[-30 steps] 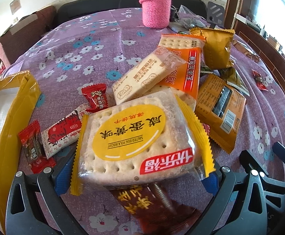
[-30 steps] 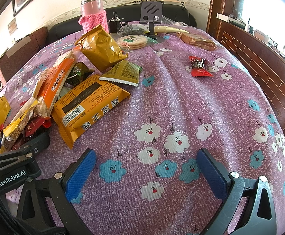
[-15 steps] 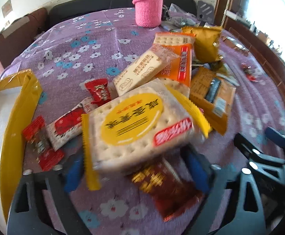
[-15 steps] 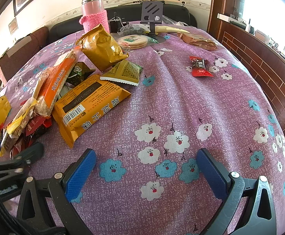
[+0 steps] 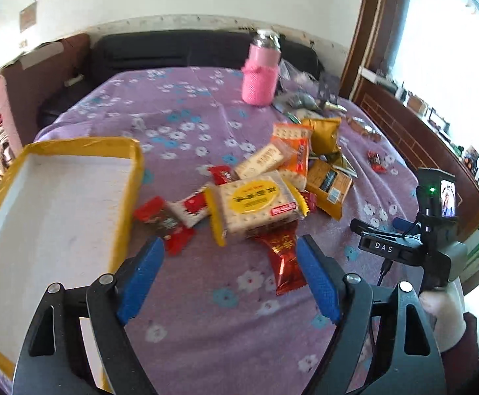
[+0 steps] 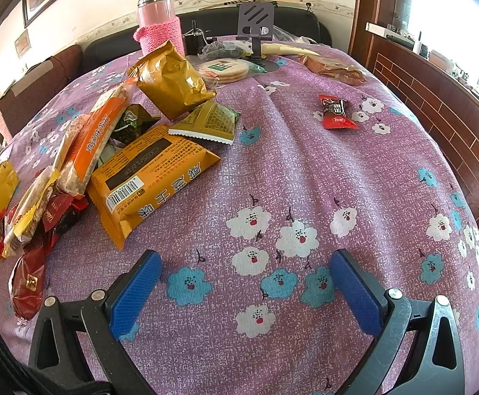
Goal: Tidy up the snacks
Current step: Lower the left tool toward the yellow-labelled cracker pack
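While both grippers hang above the purple flowered desk [image 6: 305, 171], none of the snacks is held. The left gripper [image 5: 229, 276] has its blue pads spread wide with nothing between them, and the right gripper [image 6: 246, 289] is spread the same way over bare cloth.

From the left wrist view, the salted egg yolk biscuit pack [image 5: 256, 205] lies on top of the pile at about 12 o'clock from the left gripper, near but not touching it. It rests partly on a red candy wrapper [image 5: 284, 256], and smaller red candies [image 5: 160, 219] lie at its 9 o'clock. The yellow-edged box [image 5: 58, 223] — probably the place for the snacks — stands at 9 o'clock of the pile and looks empty as far as it is visible.

From the right wrist view, the orange biscuit bag [image 6: 150, 181] is at 10 o'clock, a gold bag [image 6: 170, 79] leans behind it, and one red candy [image 6: 336, 113] lies alone at 1 o'clock, well apart from the rest.

I think the risk is in the stacking. The biscuit pack is broad and slippery, so a grip on its edge could slide off, or a descending pad could also catch the red wrapper under it. The packs lean on each other — lifting one may shift the others. Too hard a squeeze may break the biscuits.
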### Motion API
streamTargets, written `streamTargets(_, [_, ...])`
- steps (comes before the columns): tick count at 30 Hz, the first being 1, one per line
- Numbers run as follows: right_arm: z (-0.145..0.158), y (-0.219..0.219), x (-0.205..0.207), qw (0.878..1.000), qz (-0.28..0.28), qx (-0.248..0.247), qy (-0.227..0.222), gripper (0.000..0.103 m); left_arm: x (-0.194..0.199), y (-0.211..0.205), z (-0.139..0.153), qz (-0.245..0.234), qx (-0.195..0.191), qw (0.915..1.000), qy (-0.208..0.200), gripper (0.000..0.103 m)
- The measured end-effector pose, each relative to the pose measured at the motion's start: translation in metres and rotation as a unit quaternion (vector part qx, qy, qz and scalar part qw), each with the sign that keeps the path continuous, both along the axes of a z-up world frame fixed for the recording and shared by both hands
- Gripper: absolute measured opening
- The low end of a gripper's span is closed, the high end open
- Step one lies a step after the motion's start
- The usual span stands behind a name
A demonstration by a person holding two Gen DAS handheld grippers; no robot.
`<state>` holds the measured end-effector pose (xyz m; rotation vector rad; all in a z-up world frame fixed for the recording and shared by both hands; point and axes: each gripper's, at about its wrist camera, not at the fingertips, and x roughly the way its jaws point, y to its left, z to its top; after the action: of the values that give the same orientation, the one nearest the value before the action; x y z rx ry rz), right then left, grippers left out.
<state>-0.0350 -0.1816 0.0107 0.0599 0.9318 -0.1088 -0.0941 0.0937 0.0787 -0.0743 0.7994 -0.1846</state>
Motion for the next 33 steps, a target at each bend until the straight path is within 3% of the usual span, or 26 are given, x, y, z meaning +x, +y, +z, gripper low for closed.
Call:
streamTargets(6, [0.002, 0.001, 0.006, 0.999, 0.012, 0.001, 0.041, 0.103, -0.016, 0.013, -0.006, 0.036, 0.036, 0.9986, -0.015, 0.083])
streamTargets(9, [0.005, 0.000, 0.007, 0.997, 0.022, 0.003, 0.070, 0.100, -0.027, 0.023, -0.002, 0.037, 0.022, 0.9986, -0.031, 0.083])
streamTargets(11, [0.016, 0.001, 0.000, 0.998, 0.014, 0.013, 0.058, 0.058, -0.031, 0.033, 0.001, 0.042, -0.003, 0.9985, -0.033, 0.083])
streamTargets(12, [0.026, 0.007, -0.007, 0.998, 0.024, 0.032, 0.043, 0.056, -0.033, 0.038, 0.003, 0.043, -0.013, 0.9984, -0.034, 0.083])
streamTargets(15, [0.056, 0.038, -0.014, 0.995, 0.071, 0.066, -0.009, 0.057, -0.041, 0.048, 0.009, 0.044, -0.023, 0.9979, -0.041, 0.083])
streamTargets(18, [0.078, 0.074, 0.001, 0.986, 0.126, 0.103, -0.023, 0.057, -0.052, 0.055, 0.014, 0.046, -0.025, 0.9974, -0.050, 0.083])
streamTargets(20, [0.084, 0.103, 0.026, 0.979, 0.158, 0.126, -0.014, 0.056, -0.058, 0.063, 0.015, 0.048, -0.033, 0.9970, -0.050, 0.083])
streamTargets(24, [0.066, 0.151, 0.074, 0.970, 0.194, 0.138, 0.041, 0.053, -0.067, 0.078, 0.016, 0.053, -0.042, 0.9964, -0.050, 0.083])
streamTargets(28, [0.047, 0.181, 0.084, 0.966, 0.212, 0.120, 0.084, 0.054, -0.076, 0.096, 0.020, 0.062, -0.048, 0.9951, -0.061, 0.083])
streamTargets(29, [0.047, 0.186, 0.080, 0.961, 0.226, 0.131, 0.096, 0.053, -0.077, 0.099, 0.020, 0.062, -0.052, 0.9949, -0.060, 0.083])
streamTargets(33, [0.042, 0.202, 0.037, 0.911, 0.317, 0.200, 0.175, 0.053, -0.075, 0.104, 0.018, 0.058, -0.062, 0.9945, -0.062, 0.083])
